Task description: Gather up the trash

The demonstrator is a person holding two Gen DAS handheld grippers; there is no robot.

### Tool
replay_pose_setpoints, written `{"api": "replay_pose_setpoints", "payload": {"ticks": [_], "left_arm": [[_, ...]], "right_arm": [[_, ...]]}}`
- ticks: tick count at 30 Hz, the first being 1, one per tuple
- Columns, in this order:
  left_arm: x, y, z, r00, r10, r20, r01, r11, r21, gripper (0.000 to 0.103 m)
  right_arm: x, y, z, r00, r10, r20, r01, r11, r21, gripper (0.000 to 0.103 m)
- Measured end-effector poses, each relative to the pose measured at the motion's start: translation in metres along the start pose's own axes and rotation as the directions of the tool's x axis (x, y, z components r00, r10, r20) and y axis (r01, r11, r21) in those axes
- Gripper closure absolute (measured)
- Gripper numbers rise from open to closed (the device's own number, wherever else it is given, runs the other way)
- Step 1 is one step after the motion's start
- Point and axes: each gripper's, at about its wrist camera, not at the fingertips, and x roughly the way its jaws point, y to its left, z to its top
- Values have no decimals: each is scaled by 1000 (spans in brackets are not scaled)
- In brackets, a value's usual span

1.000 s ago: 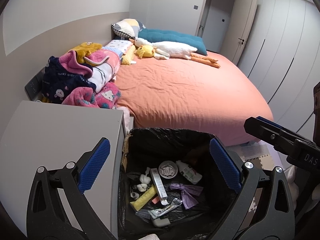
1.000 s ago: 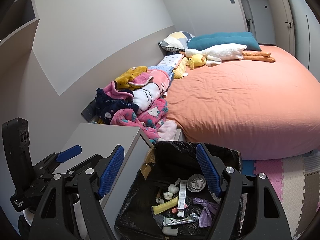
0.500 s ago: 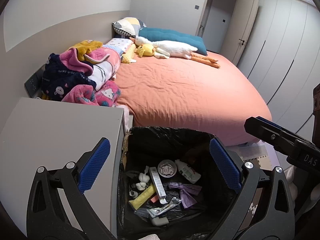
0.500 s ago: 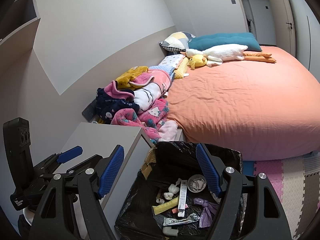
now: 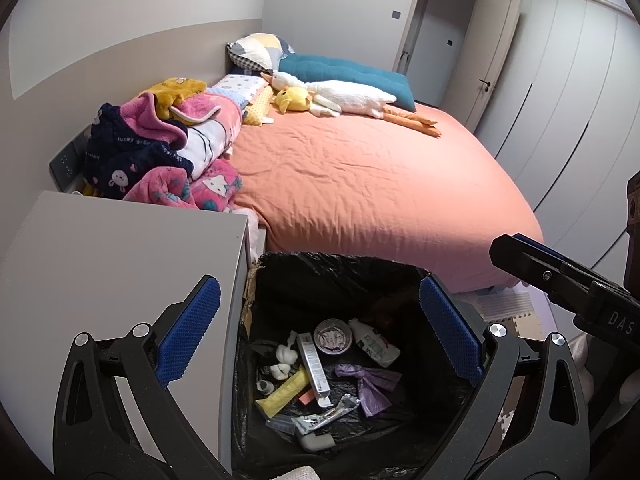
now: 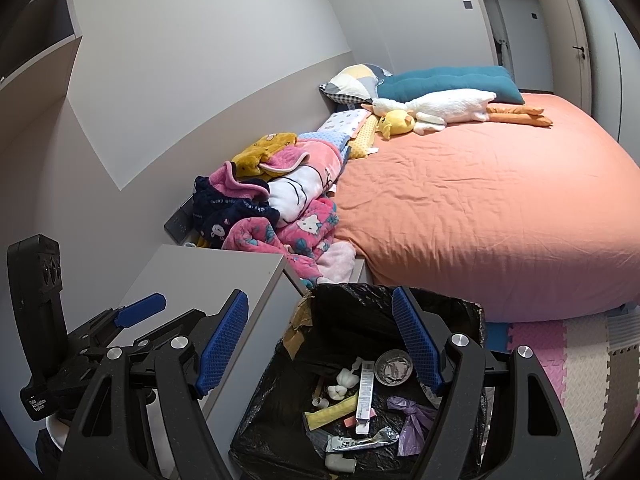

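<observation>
A bin lined with a black bag (image 5: 332,268) (image 6: 440,304) stands on the floor between the nightstand and the bed. Inside lie several pieces of trash: a white tube box (image 5: 313,362) (image 6: 365,386), a yellow wrapper (image 5: 282,392) (image 6: 330,412), a purple bag (image 5: 370,382) (image 6: 412,416), a round foil cup (image 5: 333,336) (image 6: 395,367), a small white bottle (image 5: 374,346). My left gripper (image 5: 320,336) is open and empty above the bin. My right gripper (image 6: 320,340) is open and empty above it too.
A grey nightstand (image 5: 100,264) (image 6: 208,280) stands left of the bin. The bed with an orange sheet (image 5: 368,184) (image 6: 480,200) lies behind, with piled blankets (image 5: 160,152), pillows and a plush goose (image 5: 348,98). Foam floor mats (image 6: 568,352) lie to the right. Wardrobe doors (image 5: 580,100) line the right wall.
Both grippers have shifted slightly, so the view has drifted a little downward. Both stay open and empty over the bin. The trash has not moved.
</observation>
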Motion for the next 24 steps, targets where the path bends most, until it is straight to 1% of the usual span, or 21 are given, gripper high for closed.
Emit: {"api": "replay_pose_setpoints", "payload": {"ticks": [11, 24], "left_arm": [[-1, 0, 1, 1000, 0, -4, 0, 1000, -5, 7], [3, -4, -1, 1000, 8, -5, -8, 1000, 13, 7]], "right_arm": [[0, 2, -1, 1000, -1, 0, 1, 1000, 1, 28], [2, 3, 0, 1000, -2, 0, 2, 1000, -1, 28]]}}
